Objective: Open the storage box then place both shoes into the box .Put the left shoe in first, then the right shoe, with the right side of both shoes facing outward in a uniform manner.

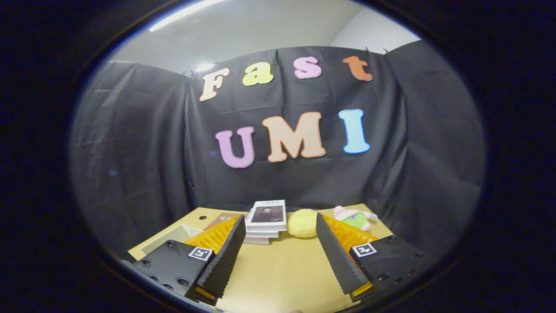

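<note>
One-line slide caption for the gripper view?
Open claw above a wooden table, empty; stacked books, yellow ball and plush toy beyond.

The gripper (278, 237) hangs with fingers spread over the table (278, 274), books (266, 219) beyond them.

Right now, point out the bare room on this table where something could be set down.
The open tool holds nothing. The widest bare patch of the table lies between its fingers and just ahead, short of the stack of books. The far edge is crowded: books, yellow round plush and pink-and-green plush toy. A pale tray sits left of the books.
</note>
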`<state>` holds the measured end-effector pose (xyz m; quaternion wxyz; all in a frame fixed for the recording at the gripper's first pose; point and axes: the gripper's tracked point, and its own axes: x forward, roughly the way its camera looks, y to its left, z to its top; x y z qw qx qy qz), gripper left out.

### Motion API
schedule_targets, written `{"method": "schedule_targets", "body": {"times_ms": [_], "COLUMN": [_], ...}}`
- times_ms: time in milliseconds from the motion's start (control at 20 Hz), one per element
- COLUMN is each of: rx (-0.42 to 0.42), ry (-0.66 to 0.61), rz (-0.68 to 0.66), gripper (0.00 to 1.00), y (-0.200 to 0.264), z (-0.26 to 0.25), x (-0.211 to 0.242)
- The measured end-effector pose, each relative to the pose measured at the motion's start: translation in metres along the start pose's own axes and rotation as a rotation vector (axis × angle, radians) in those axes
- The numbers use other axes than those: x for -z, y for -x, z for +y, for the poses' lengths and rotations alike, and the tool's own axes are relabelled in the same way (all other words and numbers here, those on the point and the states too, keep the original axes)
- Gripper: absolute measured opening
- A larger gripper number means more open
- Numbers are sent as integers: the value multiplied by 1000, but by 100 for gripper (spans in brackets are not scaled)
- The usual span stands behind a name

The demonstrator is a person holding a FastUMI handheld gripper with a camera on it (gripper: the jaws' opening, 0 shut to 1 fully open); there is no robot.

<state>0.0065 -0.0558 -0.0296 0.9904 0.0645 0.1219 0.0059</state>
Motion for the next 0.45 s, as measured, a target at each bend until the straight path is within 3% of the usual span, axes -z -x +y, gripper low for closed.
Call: {"method": "schedule_targets", "body": {"times_ms": [450], "rx": [62], "ry": [21], "rz": [-65], "gripper": [100], "y": [-10], "z": [-16], "x": [-12]}}
